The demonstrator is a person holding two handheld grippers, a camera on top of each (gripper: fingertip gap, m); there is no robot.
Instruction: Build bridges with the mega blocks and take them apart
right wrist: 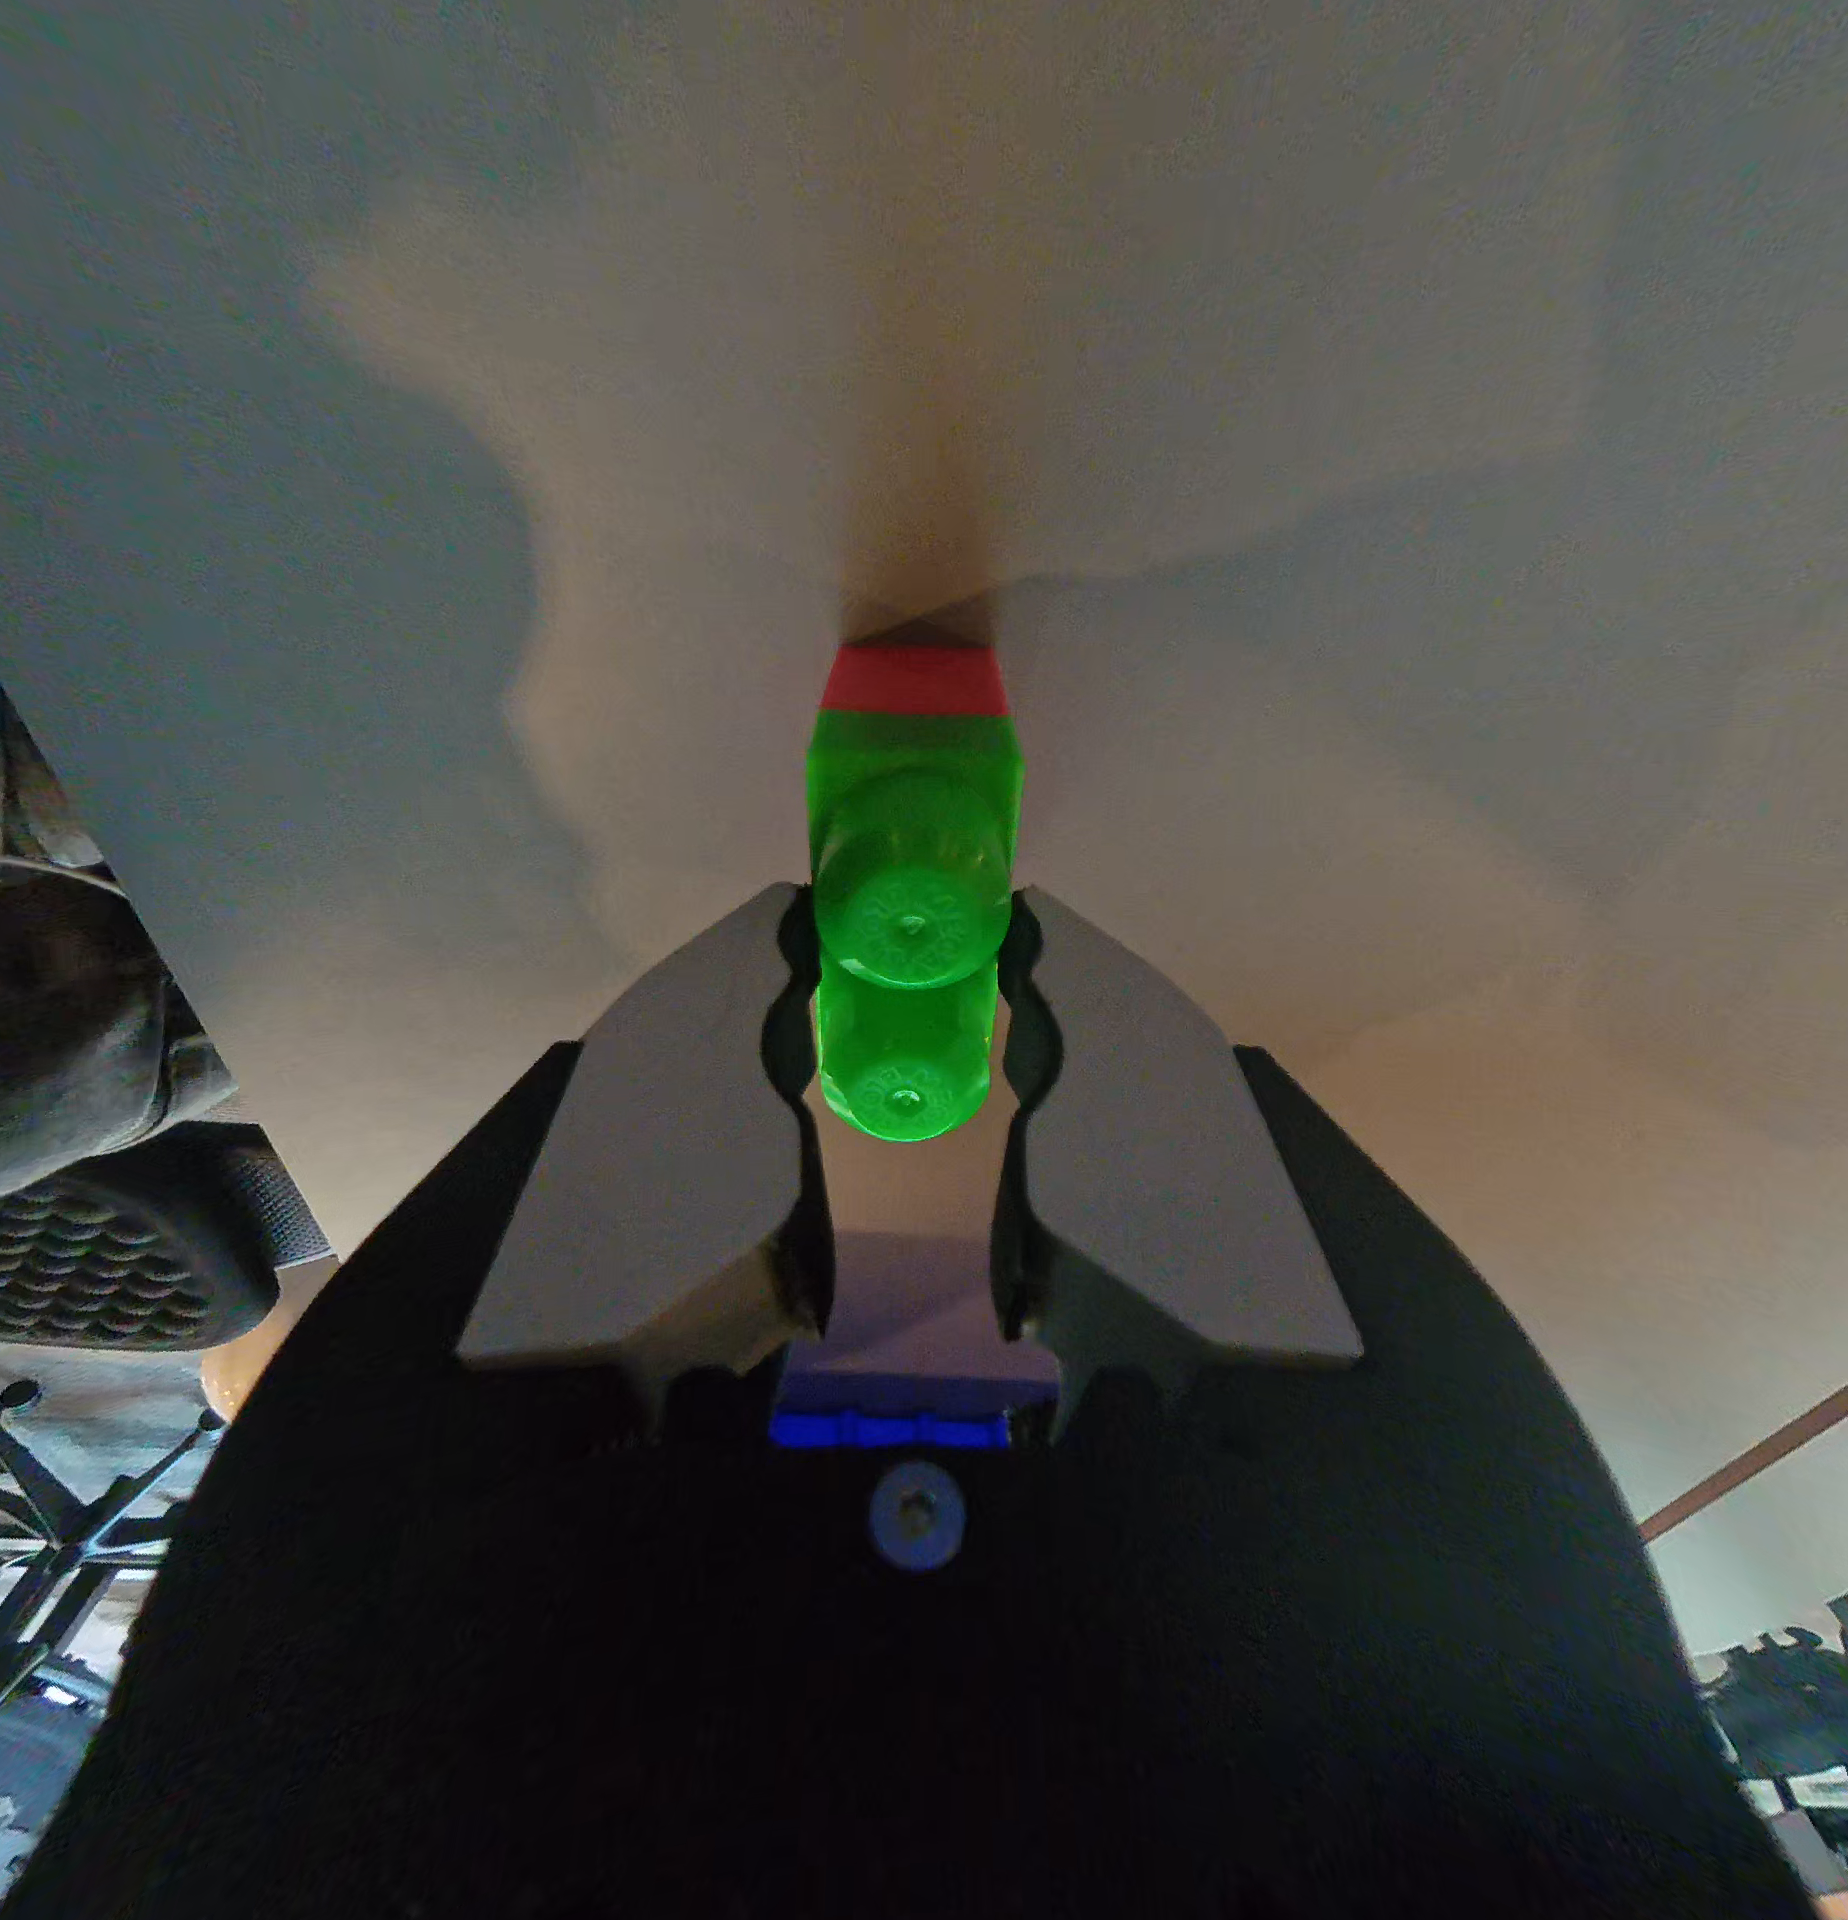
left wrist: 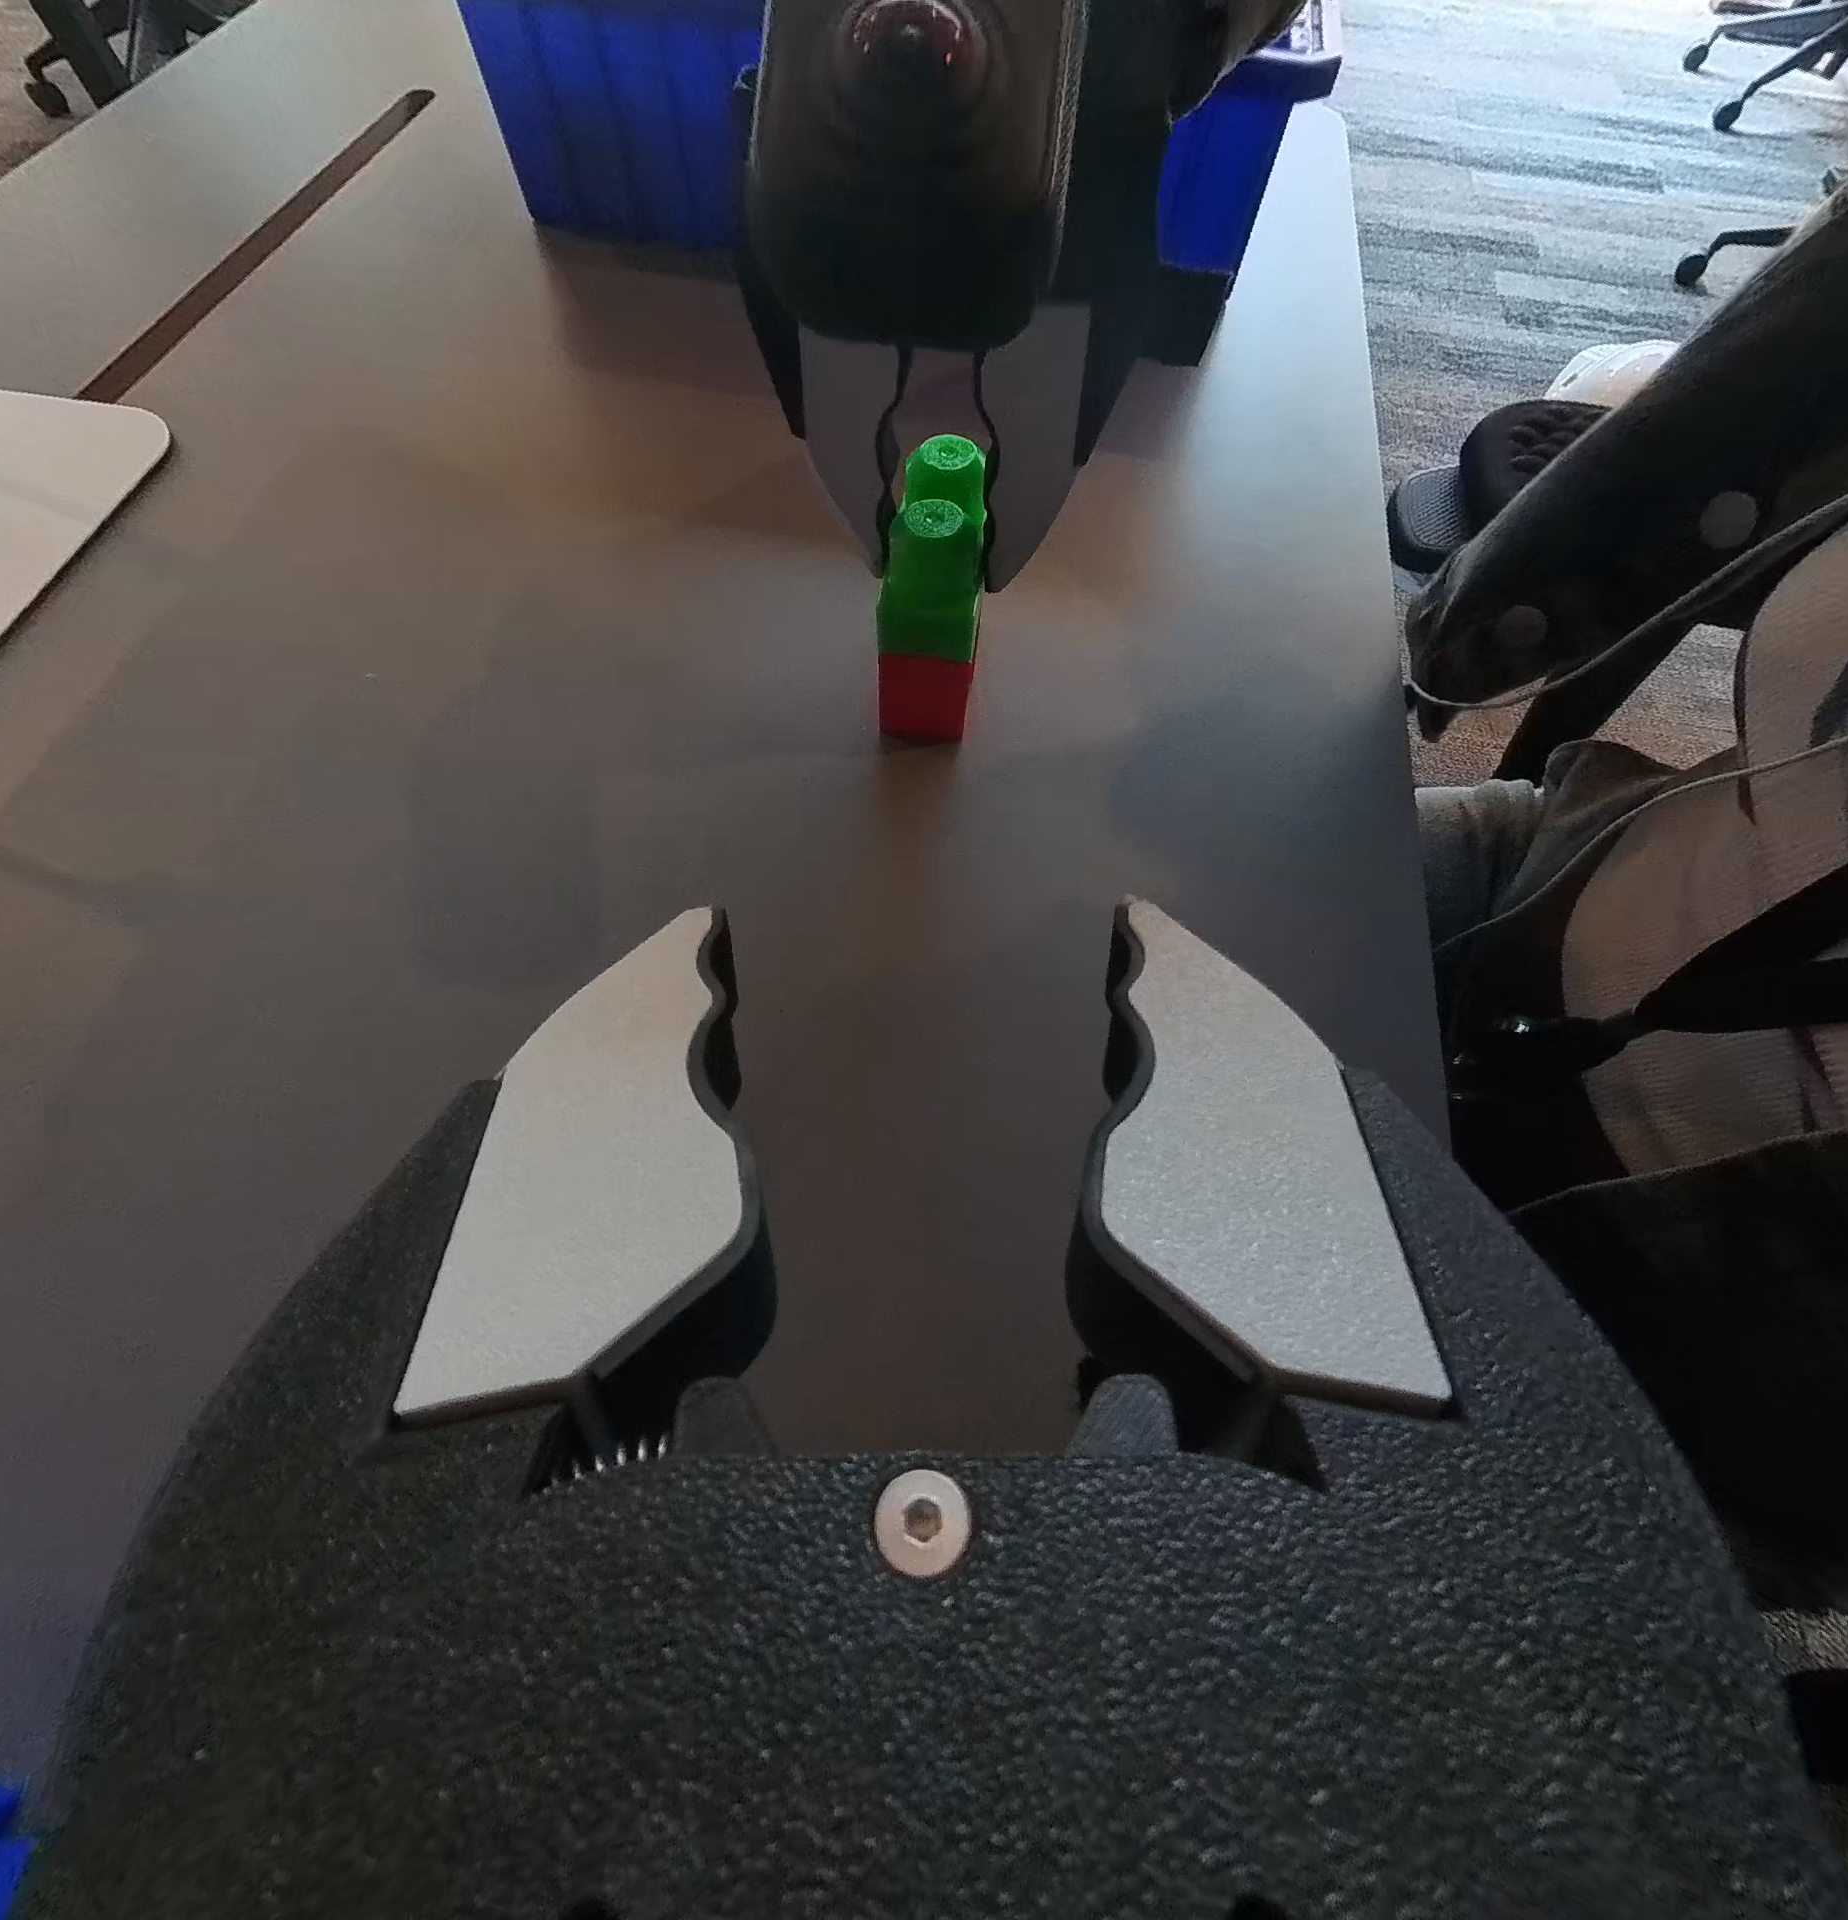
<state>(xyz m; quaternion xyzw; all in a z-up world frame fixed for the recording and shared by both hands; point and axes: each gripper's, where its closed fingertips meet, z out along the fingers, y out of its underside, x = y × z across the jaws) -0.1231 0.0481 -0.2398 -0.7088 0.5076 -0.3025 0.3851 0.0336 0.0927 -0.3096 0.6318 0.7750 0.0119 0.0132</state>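
Red block [left wrist: 922, 699] — mostly under green block [left wrist: 928, 582]

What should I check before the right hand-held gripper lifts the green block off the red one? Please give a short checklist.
1. Right hand-held gripper straddles the green block: ok.
2. Fingers firmly clamped on it: cannot tell.
3. Green block seated squarely on the red block: ok.
4. Red block held down: not ok; left hand-held gripper is open and well back from it.
5. Table around the stack clear: ok.
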